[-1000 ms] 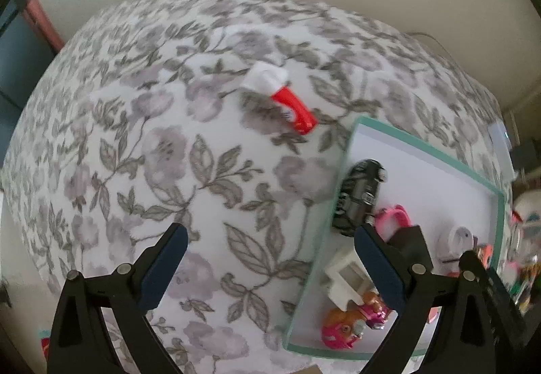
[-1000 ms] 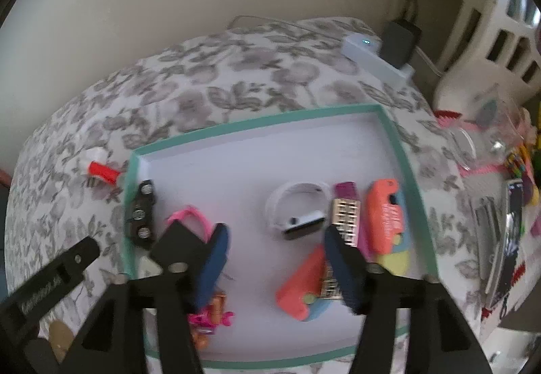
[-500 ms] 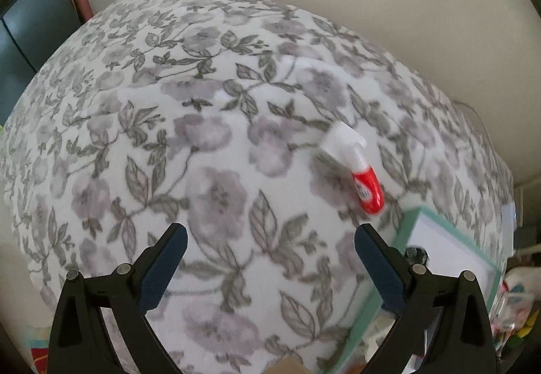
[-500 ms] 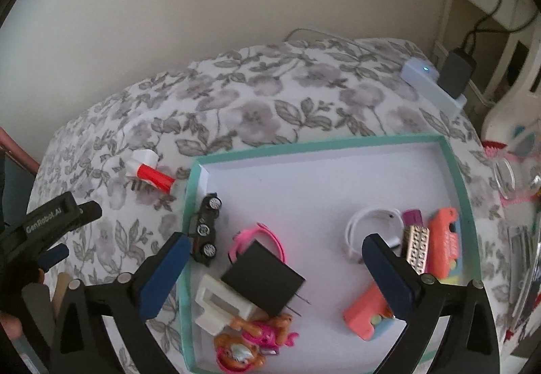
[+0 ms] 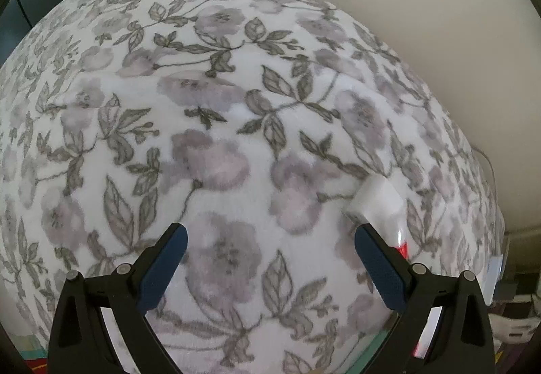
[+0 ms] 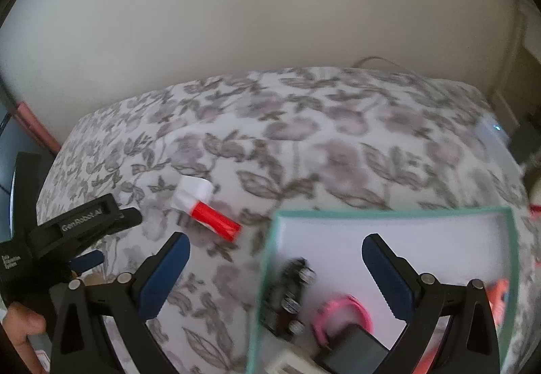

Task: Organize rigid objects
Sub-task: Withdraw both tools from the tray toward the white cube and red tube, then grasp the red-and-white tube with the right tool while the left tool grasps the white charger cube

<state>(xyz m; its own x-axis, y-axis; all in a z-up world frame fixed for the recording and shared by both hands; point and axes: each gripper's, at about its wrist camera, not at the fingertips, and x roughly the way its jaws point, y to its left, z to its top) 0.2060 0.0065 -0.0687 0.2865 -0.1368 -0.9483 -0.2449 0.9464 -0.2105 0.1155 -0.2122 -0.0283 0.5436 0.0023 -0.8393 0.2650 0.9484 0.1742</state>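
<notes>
Both grippers hang wide open and empty over a floral-covered surface.

The left gripper (image 5: 268,254) has its blue pads spread over the floral cloth (image 5: 209,124), holding nothing; the red-and-white tube (image 5: 378,203) lies just beside its right finger, outside the gap. The right gripper (image 6: 275,255) is fully spread and empty, hovering over the near-left edge of the teal-rimmed tray (image 6: 267,259). A toy car (image 6: 289,293), a pink ring (image 6: 341,313) and a black block (image 6: 351,350) lie in the tray.
</notes>
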